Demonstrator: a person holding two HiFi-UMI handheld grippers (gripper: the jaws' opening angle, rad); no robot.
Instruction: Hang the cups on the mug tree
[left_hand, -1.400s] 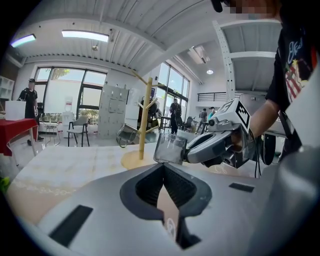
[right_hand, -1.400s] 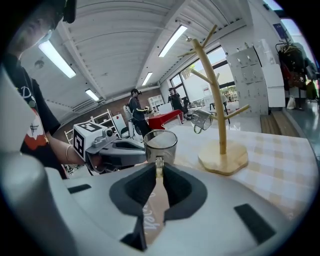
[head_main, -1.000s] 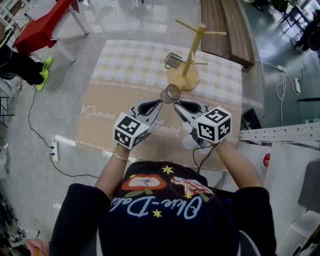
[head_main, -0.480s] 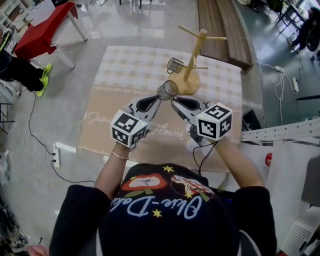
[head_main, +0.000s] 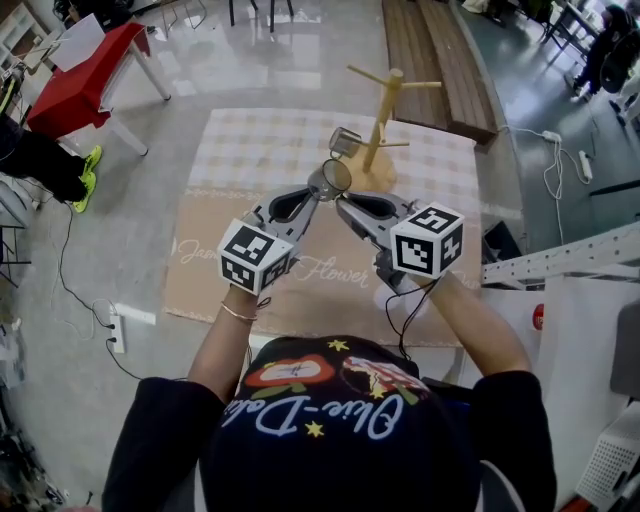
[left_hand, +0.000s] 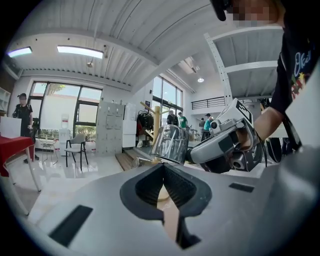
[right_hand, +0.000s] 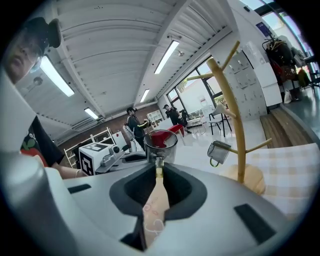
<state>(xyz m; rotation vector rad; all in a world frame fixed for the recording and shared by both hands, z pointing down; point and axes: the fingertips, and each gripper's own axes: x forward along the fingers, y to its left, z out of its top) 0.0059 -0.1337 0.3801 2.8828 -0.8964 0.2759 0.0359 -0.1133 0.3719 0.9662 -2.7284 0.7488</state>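
A clear glass cup (head_main: 332, 177) hangs in the air just in front of the wooden mug tree (head_main: 383, 112). My right gripper (head_main: 341, 200) is shut on its handle, and the cup (right_hand: 161, 144) stands upright right above the jaw tips. My left gripper (head_main: 315, 196) is beside it on the left, jaws shut with nothing between them; the cup (left_hand: 170, 144) sits just past its tips. A second glass cup (head_main: 346, 142) hangs on a lower left peg of the tree, also seen as the hung cup (right_hand: 218, 151) in the right gripper view.
The mug tree's round base (head_main: 362, 178) stands on a checked cloth (head_main: 250, 150) over a tan printed mat (head_main: 330, 285). A red table (head_main: 85, 65) is far left, a wooden bench (head_main: 425, 55) behind the tree. Cables lie on the floor.
Both grippers have risen and moved forward with the cup, which is now closer to the mug tree and the hung cup.
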